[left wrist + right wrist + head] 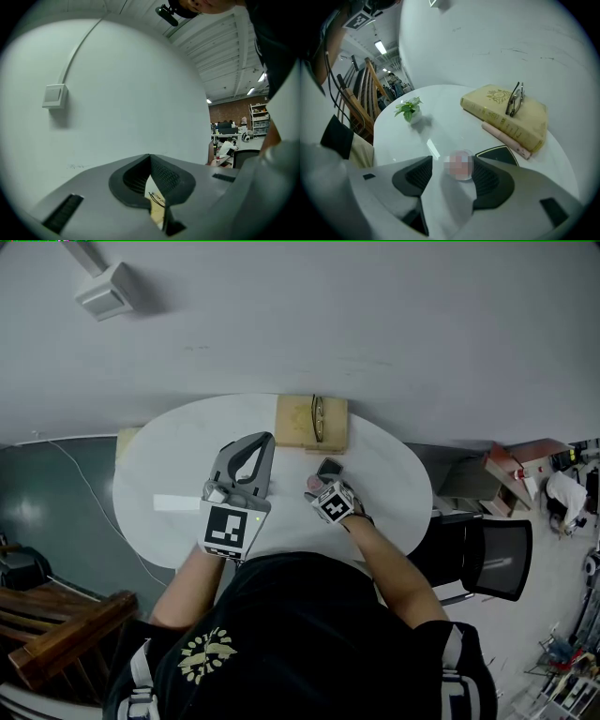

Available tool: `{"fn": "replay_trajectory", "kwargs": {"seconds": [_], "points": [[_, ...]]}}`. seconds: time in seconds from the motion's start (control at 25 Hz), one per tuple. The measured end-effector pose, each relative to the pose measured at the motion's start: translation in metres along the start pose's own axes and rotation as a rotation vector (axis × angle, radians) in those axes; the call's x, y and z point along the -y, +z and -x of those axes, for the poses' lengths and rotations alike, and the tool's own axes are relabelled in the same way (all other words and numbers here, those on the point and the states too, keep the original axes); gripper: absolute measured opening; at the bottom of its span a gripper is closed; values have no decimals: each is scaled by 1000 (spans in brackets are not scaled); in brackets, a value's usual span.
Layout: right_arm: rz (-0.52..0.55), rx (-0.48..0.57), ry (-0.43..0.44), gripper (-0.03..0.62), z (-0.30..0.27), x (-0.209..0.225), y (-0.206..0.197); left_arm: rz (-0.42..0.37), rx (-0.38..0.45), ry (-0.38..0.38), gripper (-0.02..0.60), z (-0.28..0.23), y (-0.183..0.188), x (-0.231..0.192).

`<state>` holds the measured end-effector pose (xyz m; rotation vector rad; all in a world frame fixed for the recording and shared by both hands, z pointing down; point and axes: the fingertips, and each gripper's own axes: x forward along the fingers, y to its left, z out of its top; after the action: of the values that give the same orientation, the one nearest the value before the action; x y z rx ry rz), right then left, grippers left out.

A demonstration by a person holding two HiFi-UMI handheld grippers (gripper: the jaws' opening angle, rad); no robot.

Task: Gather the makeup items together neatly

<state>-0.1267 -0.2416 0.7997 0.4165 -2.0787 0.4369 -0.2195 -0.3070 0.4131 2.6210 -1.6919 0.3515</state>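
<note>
The small round jar [461, 166] stands on the white table [440, 103] between the fingertips of the right gripper [453, 164]. It sits close against the right-hand pad [487, 180] and clear of the left-hand one, so the jaws are spread wide and not yet pressing on it. A patch hides its surface, but it looks pinkish with a clear rim. It is probably light, rigid and smooth-walled, so it is likely to skate or tip if pushed from one side only. The best hold is probably low across its round body, centred between the pads and squeezed gently.

Just beyond the right fingertip lies a flat black compact [499, 153]. It is thin and hard to pinch from above, so sliding it may be easier. Further out from that fingertip, a slim pink tube [506, 139] lies along the foot of a yellow book [497, 101], which carries a pair of glasses [514, 99]. The tube should roll readily.

Well off past the left fingertip stands a small potted plant [408, 109].

The left gripper [150, 157] is lifted off the table, its tips closed together on nothing.
</note>
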Motion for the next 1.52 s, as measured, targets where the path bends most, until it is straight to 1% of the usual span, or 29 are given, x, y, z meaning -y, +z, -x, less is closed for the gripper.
{"fn": "replay_trajectory", "kwargs": {"seconds": [0.08,0.32,0.4,0.48,0.6,0.68,0.84,0.92,1.0,1.16,1.24,1.36,1.52], "points": [[17,-13,5,272,-4,-3,0,-3,9,-6,12,-3,2,1],[64,-34,-57,272,-9,6,7,-8,-10,-18,12,-4,-1,6],[108,-49,-70,272,-11,7,7,-7,-11,-16,12,-3,-1,8],[139,-49,-103,272,-9,10,9,-8,-12,-13,12,0,0,10],[121,-33,-141,272,-7,18,13,-12,-8,-10,12,4,2,12],[144,-43,-137,272,-9,18,14,-12,-5,-10,12,5,3,14],[241,-86,-89,272,-13,7,16,-13,6,-21,12,6,6,22],[280,-111,-98,272,-15,8,14,-17,14,-26,12,6,8,24],[269,-118,-99,272,-18,11,13,-21,5,-32,12,7,6,24],[150,-108,-59,272,-21,16,11,-22,20,-37,12,8,6,22],[113,-99,-59,270,-19,17,9,-20,12,-38,12,9,5,21],[97,-94,-73,253,-17,16,9,-19,2,-37,12,10,3,16],[101,-91,-57,253,-13,7,8,-30,10,-44,12,12,6,15]]}}
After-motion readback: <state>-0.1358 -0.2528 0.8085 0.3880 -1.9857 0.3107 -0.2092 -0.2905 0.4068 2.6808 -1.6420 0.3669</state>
